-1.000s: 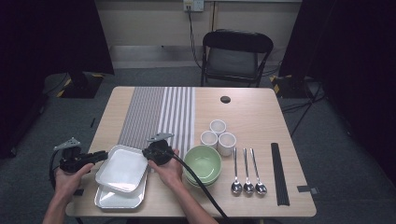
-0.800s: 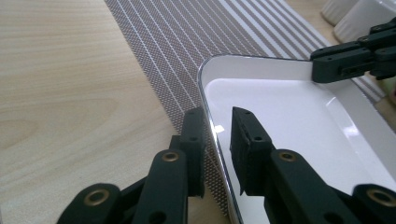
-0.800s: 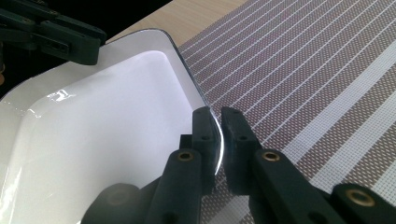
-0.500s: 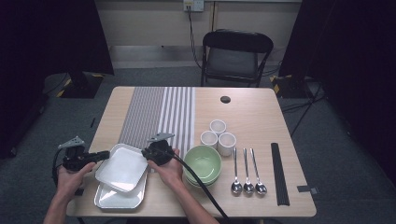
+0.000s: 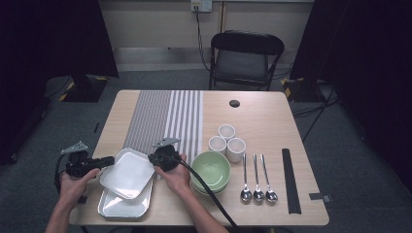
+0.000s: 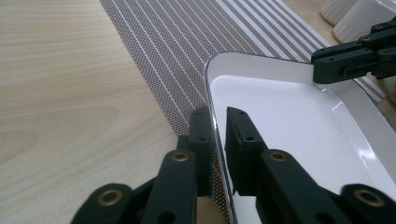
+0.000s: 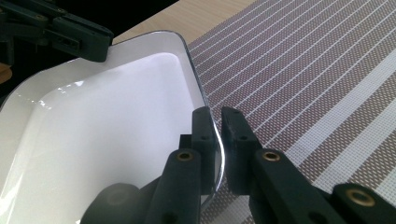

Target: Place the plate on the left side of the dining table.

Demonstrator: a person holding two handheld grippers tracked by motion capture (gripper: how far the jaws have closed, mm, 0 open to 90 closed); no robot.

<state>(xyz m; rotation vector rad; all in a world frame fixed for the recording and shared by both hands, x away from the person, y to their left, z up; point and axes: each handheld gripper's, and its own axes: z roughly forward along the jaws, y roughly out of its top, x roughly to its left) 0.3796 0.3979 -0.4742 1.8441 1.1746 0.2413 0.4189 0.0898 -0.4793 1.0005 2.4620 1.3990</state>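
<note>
Nearest, metal tray [image 5: 124, 206] flat on tabletop [image 5: 262, 116]. Just above it, white square plate [image 5: 128, 173] held tilted, one corner over striped mat [image 5: 165, 119]. Left gripper [image 5: 108, 160] clamped on plate's left rim, jaws just opening slightly; right gripper [image 5: 152, 158] clamped on right rim, jaws just closing. Beyond right hand, green bowl [image 5: 212, 170], three spoons [image 5: 256, 193], three white cups [image 5: 227, 141].

My black tongs [image 5: 108, 160] hold a white tray [image 5: 127, 174]; beneath, a silver tray [image 5: 121, 208]. Grey-and-white striped mat [image 5: 165, 119], pale wood tabletop [image 5: 262, 116], green bowl [image 5: 212, 168].
</note>
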